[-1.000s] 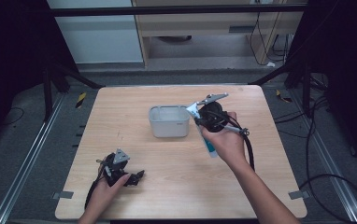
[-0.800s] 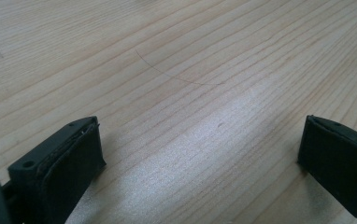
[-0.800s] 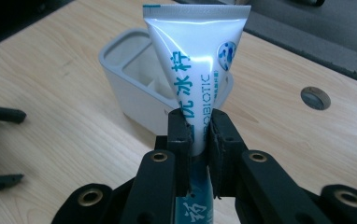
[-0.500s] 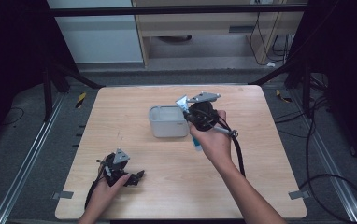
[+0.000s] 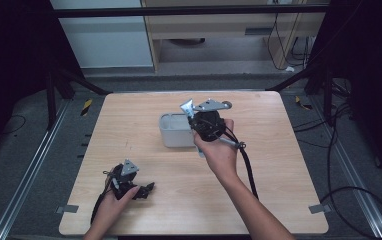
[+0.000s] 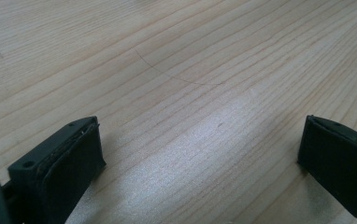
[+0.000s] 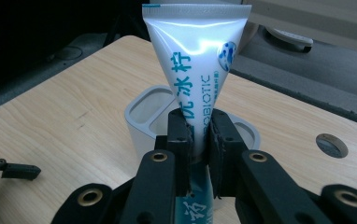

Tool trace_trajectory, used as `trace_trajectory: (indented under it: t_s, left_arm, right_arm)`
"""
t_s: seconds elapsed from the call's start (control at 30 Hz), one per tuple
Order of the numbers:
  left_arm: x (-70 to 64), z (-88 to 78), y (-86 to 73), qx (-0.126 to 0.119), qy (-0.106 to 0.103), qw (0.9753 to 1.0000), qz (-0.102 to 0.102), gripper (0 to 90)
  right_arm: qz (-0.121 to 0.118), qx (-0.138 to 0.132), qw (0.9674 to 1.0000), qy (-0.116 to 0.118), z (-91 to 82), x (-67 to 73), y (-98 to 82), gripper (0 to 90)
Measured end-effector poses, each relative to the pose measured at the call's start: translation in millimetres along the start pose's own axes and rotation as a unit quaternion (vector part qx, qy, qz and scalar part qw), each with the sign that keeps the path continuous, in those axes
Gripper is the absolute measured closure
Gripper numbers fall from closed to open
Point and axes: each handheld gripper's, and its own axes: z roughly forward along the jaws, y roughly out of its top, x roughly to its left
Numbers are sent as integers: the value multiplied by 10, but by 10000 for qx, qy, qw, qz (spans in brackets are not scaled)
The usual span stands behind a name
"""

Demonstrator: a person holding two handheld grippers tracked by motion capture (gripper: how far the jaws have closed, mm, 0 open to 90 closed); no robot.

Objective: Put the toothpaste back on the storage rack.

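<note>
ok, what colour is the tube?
White tube with teal lettering; clearest in the right gripper view.

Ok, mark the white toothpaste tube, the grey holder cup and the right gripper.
white toothpaste tube [image 7: 200, 56]: right gripper view, printed body above the jaws.
grey holder cup [image 5: 171, 135]: high view, front wall.
right gripper [image 7: 199, 144]: right gripper view, between its jaw tips.

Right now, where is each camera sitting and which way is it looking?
High view: above the table's near side, looking forward and down on the light wooden table; both forearms and hands show.
Left gripper view: rides the left tool, facing bare wood; two open black jaws show.
Right gripper view: rides the right tool, facing the white squeeze tube with blue lettering it clamps.
Shared: high and right gripper views both show the pale grey plastic holder.
</note>
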Motion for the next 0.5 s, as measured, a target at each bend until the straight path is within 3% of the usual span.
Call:
trace_trajectory:
  t_s: [0.5]
  left_arm:
    - [0, 0, 0, 0, 0, 10000, -1, 0]
  right_arm:
    - [-19, -328, 9994, -63, 37, 120, 51, 804]
